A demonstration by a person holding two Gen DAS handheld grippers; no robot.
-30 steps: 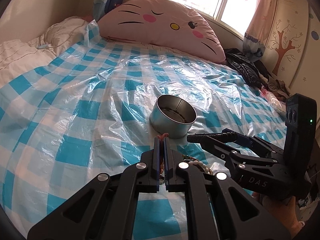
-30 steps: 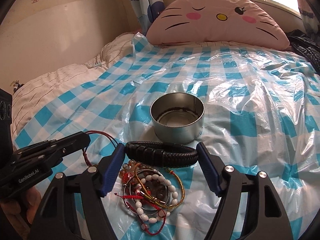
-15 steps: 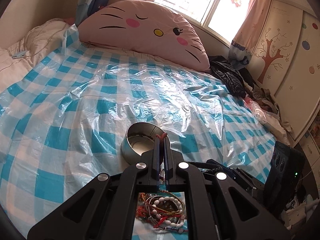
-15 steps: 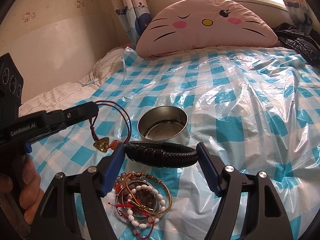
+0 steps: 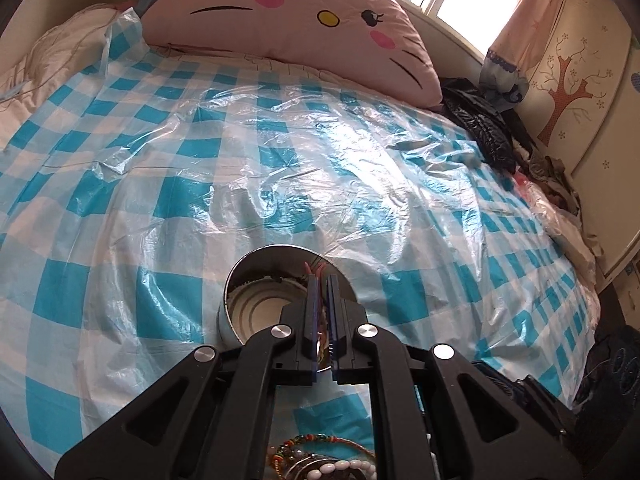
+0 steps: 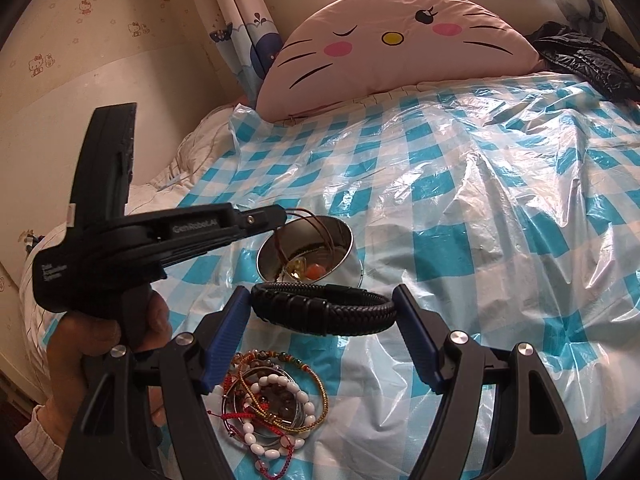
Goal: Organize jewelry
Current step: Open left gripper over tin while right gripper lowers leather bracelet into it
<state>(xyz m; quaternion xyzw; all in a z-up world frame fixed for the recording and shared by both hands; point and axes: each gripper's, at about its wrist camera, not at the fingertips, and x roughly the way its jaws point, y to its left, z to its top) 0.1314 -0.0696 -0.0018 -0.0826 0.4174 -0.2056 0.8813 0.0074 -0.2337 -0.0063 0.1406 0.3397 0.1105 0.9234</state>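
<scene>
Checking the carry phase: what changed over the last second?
The left gripper, shut on the red cord necklace, carried it from beside the jewelry pile to over the tin; its pendant now hangs inside. The right gripper kept holding the black braided bracelet. Tin and pile stayed put.

One tin (image 6: 306, 258), one black braided bracelet (image 6: 324, 310), one pillow (image 6: 396, 48), two grippers (image 6: 320, 320) (image 5: 321, 280).

In the left wrist view, the heap of bracelets (image 5: 320, 460) is cut off by the lower edge and half hidden behind the left tongs (image 5: 321, 280). The near wall of the tin (image 5: 248, 312) is covered by them. In the right wrist view, the person's hand (image 6: 92, 336) is partly masked.
</scene>
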